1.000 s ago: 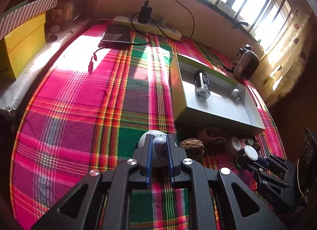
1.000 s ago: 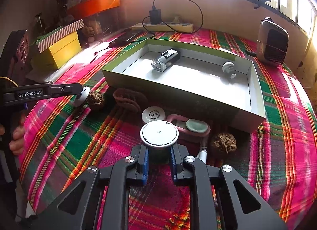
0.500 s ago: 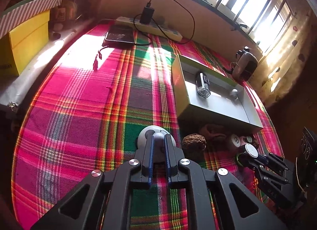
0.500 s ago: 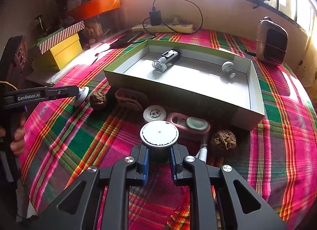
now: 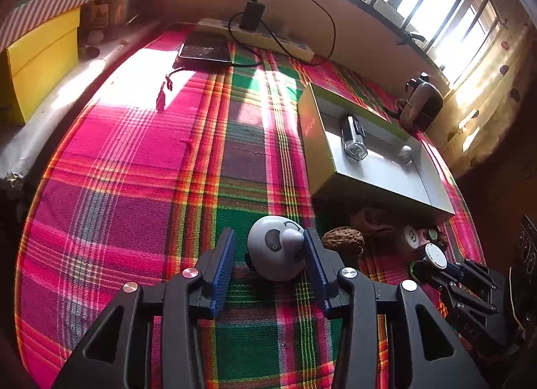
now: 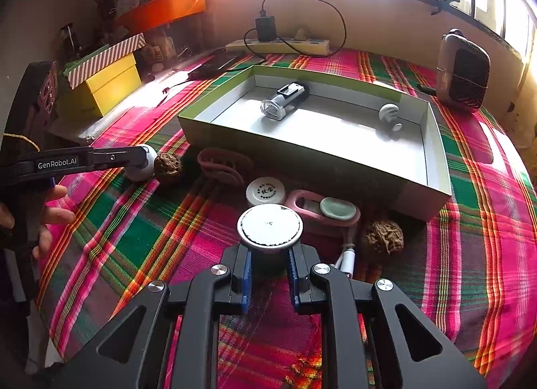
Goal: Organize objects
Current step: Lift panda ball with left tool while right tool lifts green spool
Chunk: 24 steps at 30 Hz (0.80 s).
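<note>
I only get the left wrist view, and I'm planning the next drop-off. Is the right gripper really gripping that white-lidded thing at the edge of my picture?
Observer: Yes. In the right wrist view the right gripper is shut on the white-lidded jar, with its pads clamped on the body below the lid.
Operator: Anything close to its fingers?
Observer: A white cable plug lies on the cloth right beside its right finger.
Operator: And near the box's front corner on that side?
Observer: A wrinkled brown walnut sits on the cloth just short of the box.
</note>
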Tool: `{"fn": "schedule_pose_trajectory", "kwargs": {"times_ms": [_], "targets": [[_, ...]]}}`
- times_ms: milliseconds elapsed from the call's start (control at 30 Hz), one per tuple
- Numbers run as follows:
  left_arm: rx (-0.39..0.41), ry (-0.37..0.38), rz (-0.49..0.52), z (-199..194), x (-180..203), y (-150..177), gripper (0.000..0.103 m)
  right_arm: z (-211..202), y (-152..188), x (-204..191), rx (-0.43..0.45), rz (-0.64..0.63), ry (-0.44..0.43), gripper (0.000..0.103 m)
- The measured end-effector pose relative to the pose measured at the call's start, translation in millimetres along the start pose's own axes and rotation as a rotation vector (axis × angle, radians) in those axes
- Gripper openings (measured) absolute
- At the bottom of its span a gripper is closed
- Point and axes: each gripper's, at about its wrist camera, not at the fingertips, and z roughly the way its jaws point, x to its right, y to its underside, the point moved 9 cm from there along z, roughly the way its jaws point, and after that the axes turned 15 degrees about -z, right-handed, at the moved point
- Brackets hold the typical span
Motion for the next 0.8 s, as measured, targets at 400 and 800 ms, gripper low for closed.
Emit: {"fn": "schedule_pose_trajectory", "kwargs": {"times_ms": [400, 800], "targets": [[0.003, -0.002, -0.008, 2.9, 6.1, 2.7, 0.03, 0.1, -0.2, 0.6, -0.001, 0.0, 0.0, 0.018], [0.005, -0.002, -0.022, 0.6, 5.4, 4.2, 0.03, -3.1, -1.6, 2.8, 0.018, 0.013, -0.005, 0.018]]}}
